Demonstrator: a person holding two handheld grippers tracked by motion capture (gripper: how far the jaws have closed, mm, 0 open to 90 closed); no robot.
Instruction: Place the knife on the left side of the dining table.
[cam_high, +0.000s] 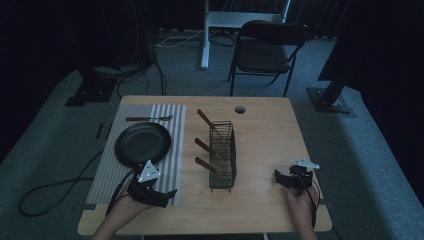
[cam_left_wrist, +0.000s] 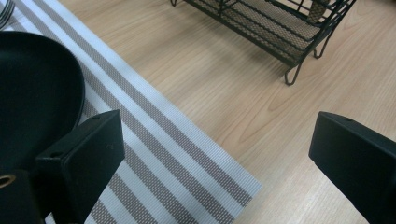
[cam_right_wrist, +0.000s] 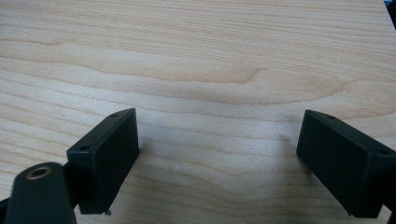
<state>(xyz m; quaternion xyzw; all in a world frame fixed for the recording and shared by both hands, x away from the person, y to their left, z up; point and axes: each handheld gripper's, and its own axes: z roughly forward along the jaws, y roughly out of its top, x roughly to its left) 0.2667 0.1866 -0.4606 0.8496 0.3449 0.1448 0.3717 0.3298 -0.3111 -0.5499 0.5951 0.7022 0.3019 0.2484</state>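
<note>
A round black plate (cam_high: 142, 142) lies on a striped grey and white placemat (cam_high: 172, 165) at the table's left. A wooden-handled fork (cam_high: 147, 118) lies on the mat beyond the plate. A black wire rack (cam_high: 222, 155) at the table's middle holds three wooden-handled utensils (cam_high: 204, 146). My left gripper (cam_high: 170, 196) is open at the mat's near right corner, with nothing between its jaws. In the left gripper view the left gripper (cam_left_wrist: 217, 154) hovers over the placemat (cam_left_wrist: 154, 140), the plate (cam_left_wrist: 32, 93) to its left and the rack (cam_left_wrist: 271, 28) ahead. My right gripper (cam_high: 282, 179) (cam_right_wrist: 217, 154) is open over bare wood.
The wooden table (cam_high: 265, 130) has a small round hole cover (cam_high: 240, 109) near its far edge. A folding chair (cam_high: 267, 47) stands behind the table. Cables (cam_high: 50, 192) trail over the carpet at left. Bare wood (cam_right_wrist: 196, 70) lies ahead of the right gripper.
</note>
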